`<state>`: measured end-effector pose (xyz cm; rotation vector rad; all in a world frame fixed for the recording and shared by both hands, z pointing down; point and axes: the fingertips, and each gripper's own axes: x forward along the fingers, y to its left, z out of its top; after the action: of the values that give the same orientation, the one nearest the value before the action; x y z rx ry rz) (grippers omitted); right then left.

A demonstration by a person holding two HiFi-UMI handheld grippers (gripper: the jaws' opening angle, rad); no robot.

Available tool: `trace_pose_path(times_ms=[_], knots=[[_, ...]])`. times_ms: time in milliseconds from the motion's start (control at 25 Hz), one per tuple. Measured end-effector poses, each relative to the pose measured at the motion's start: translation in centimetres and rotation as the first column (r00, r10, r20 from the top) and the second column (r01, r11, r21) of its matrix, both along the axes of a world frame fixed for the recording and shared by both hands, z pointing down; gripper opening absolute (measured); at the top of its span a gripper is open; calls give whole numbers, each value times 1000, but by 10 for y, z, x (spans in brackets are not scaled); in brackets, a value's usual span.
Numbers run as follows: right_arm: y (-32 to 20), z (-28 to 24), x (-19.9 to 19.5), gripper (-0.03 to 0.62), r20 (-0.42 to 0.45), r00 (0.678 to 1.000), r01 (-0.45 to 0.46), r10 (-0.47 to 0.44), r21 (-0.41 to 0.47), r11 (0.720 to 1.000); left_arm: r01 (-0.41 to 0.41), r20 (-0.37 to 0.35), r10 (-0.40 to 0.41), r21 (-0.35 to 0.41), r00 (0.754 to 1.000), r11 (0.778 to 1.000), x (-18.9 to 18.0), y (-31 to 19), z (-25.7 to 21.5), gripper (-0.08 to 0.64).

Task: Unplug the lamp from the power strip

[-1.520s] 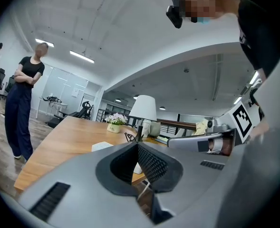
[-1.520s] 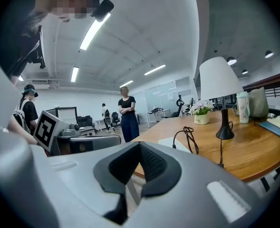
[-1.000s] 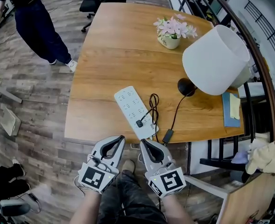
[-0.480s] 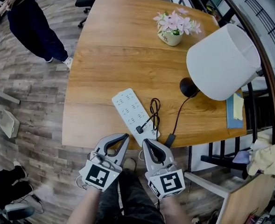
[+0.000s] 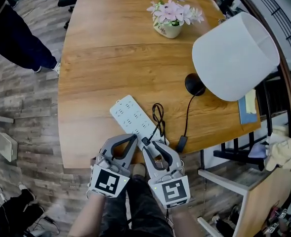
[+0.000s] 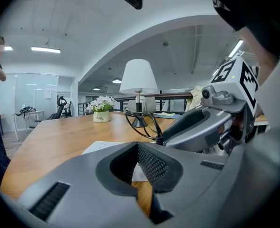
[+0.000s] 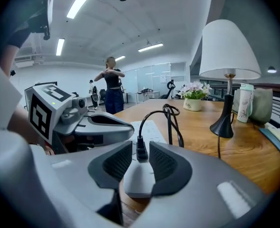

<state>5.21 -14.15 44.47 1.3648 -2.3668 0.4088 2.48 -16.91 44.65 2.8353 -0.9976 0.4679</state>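
Black plug (image 7: pixel 141 152) in the flat white power strip (image 5: pixel 128 113) is sitting inside your right gripper (image 7: pixel 140 146), its jaws just opening. Be clamping low and pulling straight. Your left gripper (image 6: pixel 136 147) is hovering pinched, empty.

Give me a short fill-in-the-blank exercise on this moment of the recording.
The black plug sits in the white ____ strip.
The lamp has a ____ shade.
The table has a top of ____.
Missing words: power; white; wood.

Wooden table (image 5: pixel 110 48) (power strip (image 5: pixel 130 115), lamp (image 5: pixel 234 53), flowerpot (image 5: pixel 169 29))
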Motion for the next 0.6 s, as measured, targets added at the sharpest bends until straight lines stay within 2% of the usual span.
trace_pose_path(times_ms=[200,400,600], knots=[[-6,8,-4,107,-51,999,-14,13,-23,1000,-69,84,68,10,994,998,11,-4,10,-4],[-14,17,-2,104,-65,998,-27,24,-44,999,-111,203,109,0,973,994,16,-10,23,-3],[-14,20,-4,98,-104,994,-25,18,-67,997,-139,243,138,-13,960,990,22,-9,28,-5]])
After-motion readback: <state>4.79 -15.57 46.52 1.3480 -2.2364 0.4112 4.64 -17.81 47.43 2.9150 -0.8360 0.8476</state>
